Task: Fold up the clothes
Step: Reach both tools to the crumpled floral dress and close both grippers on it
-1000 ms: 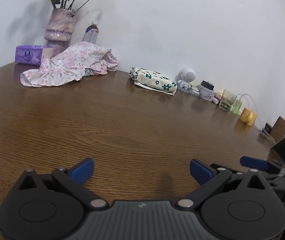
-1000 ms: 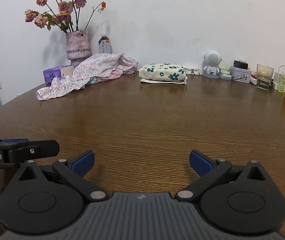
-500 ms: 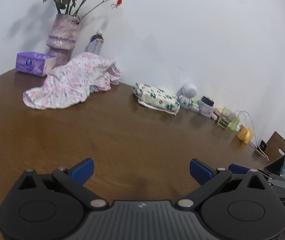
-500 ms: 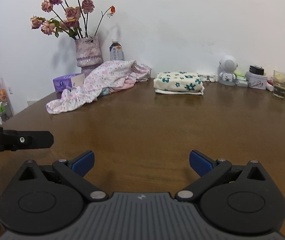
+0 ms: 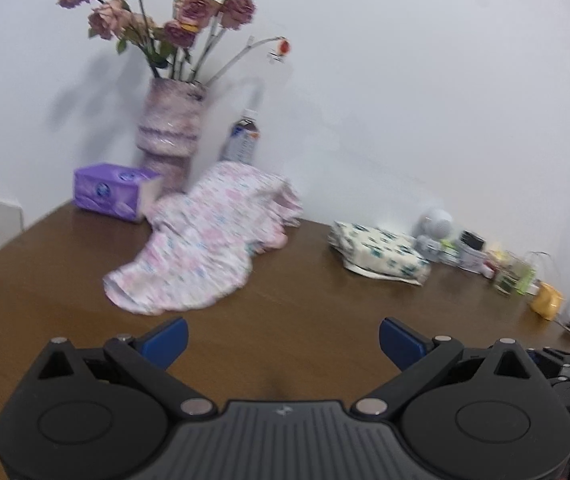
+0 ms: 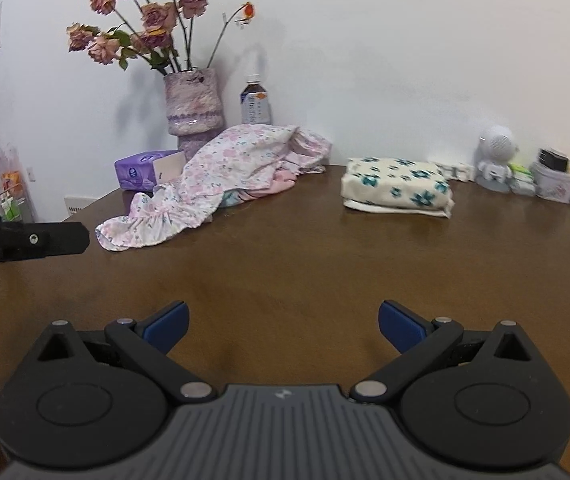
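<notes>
Floral garments: one crumpled (image 6: 221, 176), one folded (image 6: 397, 188)

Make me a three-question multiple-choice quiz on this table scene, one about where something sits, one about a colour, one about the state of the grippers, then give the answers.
1. Where is the tissue box?
A. Left of the vase
B. On the folded cloth
C. Beside the yellow cup

2. What colour are the flowers printed on the folded cloth?
A. Red
B. Teal
C. Orange

3. How do the left gripper and right gripper stand?
A. Both open and empty
B. Both shut on the pink garment
C. One holds the bottle

Answers:
1 A, the purple box sits left of the vase, by the pink garment.
2 B, teal flowers on cream.
3 A, the blue fingertips stand wide apart over the bare table.
</notes>
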